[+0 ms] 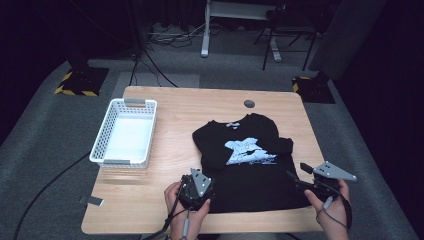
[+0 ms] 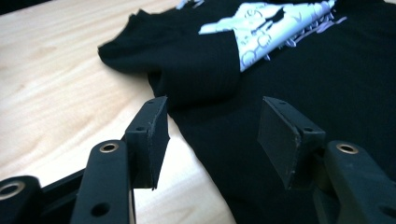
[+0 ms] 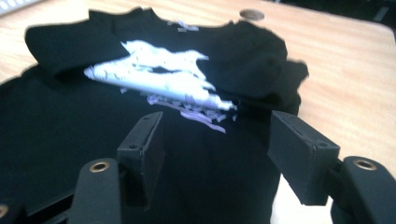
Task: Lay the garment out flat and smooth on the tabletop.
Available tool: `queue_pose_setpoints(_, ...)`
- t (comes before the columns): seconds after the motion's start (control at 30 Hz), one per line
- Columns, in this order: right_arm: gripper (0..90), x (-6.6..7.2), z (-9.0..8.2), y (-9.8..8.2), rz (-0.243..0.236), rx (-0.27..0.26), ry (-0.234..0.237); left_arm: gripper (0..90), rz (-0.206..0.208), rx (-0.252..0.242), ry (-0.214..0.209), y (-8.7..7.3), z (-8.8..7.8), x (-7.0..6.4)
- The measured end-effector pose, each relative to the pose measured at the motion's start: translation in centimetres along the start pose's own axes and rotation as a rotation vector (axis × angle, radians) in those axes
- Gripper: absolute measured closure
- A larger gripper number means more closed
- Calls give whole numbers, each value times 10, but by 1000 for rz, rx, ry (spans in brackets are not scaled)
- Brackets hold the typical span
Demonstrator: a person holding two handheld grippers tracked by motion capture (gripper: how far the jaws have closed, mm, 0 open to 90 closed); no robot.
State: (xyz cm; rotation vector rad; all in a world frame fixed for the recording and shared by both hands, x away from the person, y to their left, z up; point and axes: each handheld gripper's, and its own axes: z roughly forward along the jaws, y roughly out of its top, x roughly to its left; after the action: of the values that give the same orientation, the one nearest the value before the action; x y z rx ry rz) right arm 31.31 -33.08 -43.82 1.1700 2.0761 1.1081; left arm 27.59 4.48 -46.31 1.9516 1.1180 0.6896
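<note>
A black T-shirt (image 1: pixel 250 182) with a white print lies flat on the wooden table (image 1: pixel 175 107), its sleeves folded in over the chest. My left gripper (image 1: pixel 196 181) is at the shirt's near left edge. In the left gripper view it (image 2: pixel 212 112) stands open, one jaw over bare wood, the other over the black cloth (image 2: pixel 327 70). My right gripper (image 1: pixel 296 172) is at the shirt's near right corner. In the right gripper view it (image 3: pixel 217 121) is open above the cloth (image 3: pixel 70 116), with nothing between its jaws.
A white slotted basket (image 1: pixel 106 125) stands empty on the table's left side. A round cable hole (image 1: pixel 249 104) sits near the far edge behind the collar. Bare wood lies around the shirt. Cables, a chair and stand bases are on the floor beyond.
</note>
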Motion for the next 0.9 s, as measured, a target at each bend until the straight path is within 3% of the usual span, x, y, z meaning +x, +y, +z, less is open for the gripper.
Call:
queue_pose_setpoints(0.07, 367, 0, -1, -8, 0, 16, -4, 432, 9, 12, 10, -8, -1, 0)
queue_pose_setpoints(0.2, 367, -3, -2, -26, -22, 75, -39, 431, 4, 38, -9, -19, -3, -1)
queue_pose_setpoints(0.4, 368, -12, 5, -51, 8, 152, -61, 468, 16, 84, -64, -29, 3, -11)
queue_pose_setpoints(0.57, 366, -16, 5, -62, 31, 186, -67, 625, 26, 124, -88, -35, 6, -14)
queue_pose_setpoints(0.67, 364, -19, 4, -68, 53, 202, -67, 835, 29, 156, -151, -41, 12, -14)
queue_pose_setpoints(0.7, 363, -20, 4, -69, 61, 209, -61, 884, 24, 142, -150, -42, 12, -14)
queue_pose_setpoints(0.77, 365, -18, 5, -72, 83, 206, -55, 893, 38, 145, -148, -42, 12, -15)
queue_pose_setpoints(0.83, 408, -18, 5, -72, 91, 206, -49, 895, 38, 149, -145, -41, 12, -15)
queue_pose_setpoints(0.9, 617, -17, 3, -71, 86, 209, -13, 897, 43, 148, -145, -41, 9, -15)
